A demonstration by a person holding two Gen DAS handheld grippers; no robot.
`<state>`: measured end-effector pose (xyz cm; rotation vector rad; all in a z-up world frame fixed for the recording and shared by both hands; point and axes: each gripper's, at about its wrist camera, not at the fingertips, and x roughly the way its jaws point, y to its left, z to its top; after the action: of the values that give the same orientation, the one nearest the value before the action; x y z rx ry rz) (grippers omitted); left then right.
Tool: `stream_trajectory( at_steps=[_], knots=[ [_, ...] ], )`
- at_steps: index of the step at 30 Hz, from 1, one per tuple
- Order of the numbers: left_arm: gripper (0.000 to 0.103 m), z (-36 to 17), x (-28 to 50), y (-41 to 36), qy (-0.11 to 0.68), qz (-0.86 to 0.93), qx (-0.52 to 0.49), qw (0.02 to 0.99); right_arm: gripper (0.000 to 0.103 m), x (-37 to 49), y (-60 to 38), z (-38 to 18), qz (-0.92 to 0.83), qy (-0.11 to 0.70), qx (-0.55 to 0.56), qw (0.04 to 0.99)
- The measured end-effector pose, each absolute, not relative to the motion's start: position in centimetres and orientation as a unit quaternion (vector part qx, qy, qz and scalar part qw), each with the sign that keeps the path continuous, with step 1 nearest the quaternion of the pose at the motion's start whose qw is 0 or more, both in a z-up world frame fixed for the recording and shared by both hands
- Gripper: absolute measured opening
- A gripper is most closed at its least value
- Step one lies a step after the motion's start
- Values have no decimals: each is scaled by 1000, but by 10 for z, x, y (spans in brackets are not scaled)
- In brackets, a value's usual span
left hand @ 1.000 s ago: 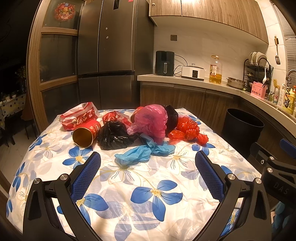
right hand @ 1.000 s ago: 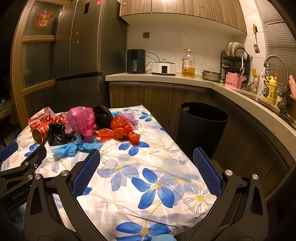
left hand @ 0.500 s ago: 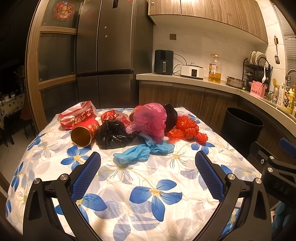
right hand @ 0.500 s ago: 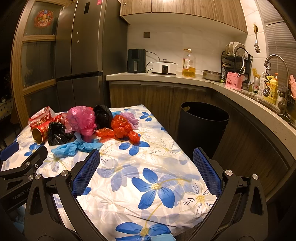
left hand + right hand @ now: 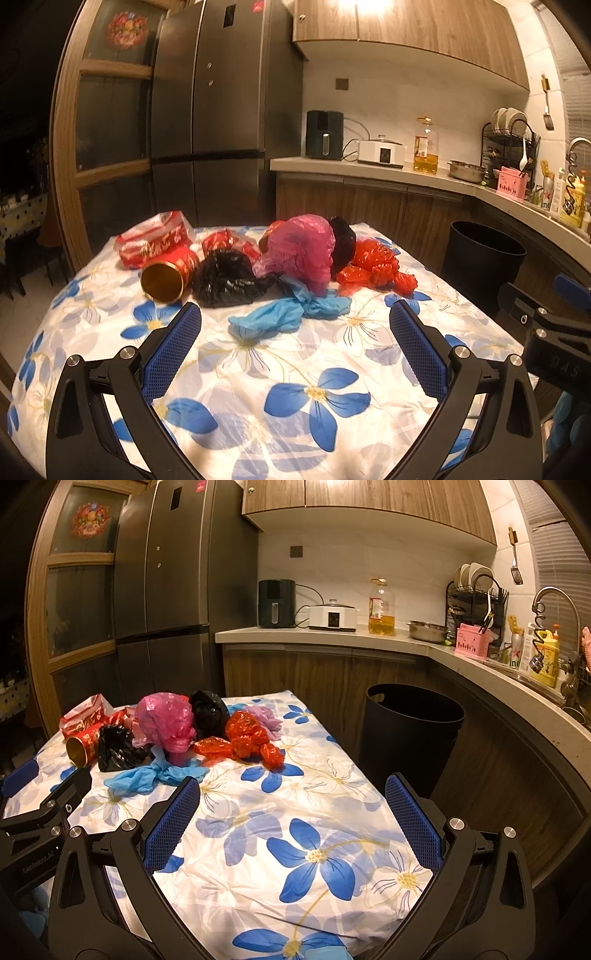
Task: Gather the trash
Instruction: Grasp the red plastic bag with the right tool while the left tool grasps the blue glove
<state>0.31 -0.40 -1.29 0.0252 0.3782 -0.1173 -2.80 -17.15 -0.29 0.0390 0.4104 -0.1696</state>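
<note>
Trash lies in a pile at the far side of the table: a pink bag [image 5: 301, 245], a black bag [image 5: 229, 278], a blue bag [image 5: 288, 312], a red crumpled bag [image 5: 373, 266], a red and gold can [image 5: 168, 277] on its side, and a red and white wrapper [image 5: 155, 242]. My left gripper [image 5: 295, 345] is open and empty, short of the blue bag. My right gripper [image 5: 293, 819] is open and empty over the table's near right part; the pile shows to its far left, with the pink bag [image 5: 166, 720] and red bag [image 5: 245, 738].
A black trash bin [image 5: 410, 731] stands on the floor right of the table [image 5: 325, 812], also in the left wrist view [image 5: 480, 266]. A counter [image 5: 332, 637] with appliances and a fridge [image 5: 214, 110] stand behind. The left gripper's body [image 5: 40, 812] is at the left.
Both views have drifted only slightly; the pile sits a touch lower and nearer in the left wrist view. Both grippers stay open and nothing on the table has moved.
</note>
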Motion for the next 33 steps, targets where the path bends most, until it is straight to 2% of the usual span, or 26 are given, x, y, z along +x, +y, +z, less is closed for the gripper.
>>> stream_trajectory(
  at_steps=[9,12,14,17,20,27,33],
  knots=[
    [98,-22,20,-1,183,-60,2,981,96,-2,-172,-16,-53,198,27,978],
    [98,-26,29,1,185,-49,7,981,90,17,-173,-21,-34,196,29,980],
    [94,-28,36,0,185,-39,18,982,79,32,-174,-24,-28,197,29,980],
    [94,-32,45,2,187,-37,20,981,72,65,-177,-33,-14,209,39,977],
    [94,-37,57,6,199,-35,13,979,68,99,-177,-43,0,225,44,973],
    [93,-44,81,10,217,-29,8,976,66,171,-174,-62,10,253,46,966],
    [90,-48,93,12,231,-27,-6,973,52,207,-176,-75,18,283,64,957]
  ],
)
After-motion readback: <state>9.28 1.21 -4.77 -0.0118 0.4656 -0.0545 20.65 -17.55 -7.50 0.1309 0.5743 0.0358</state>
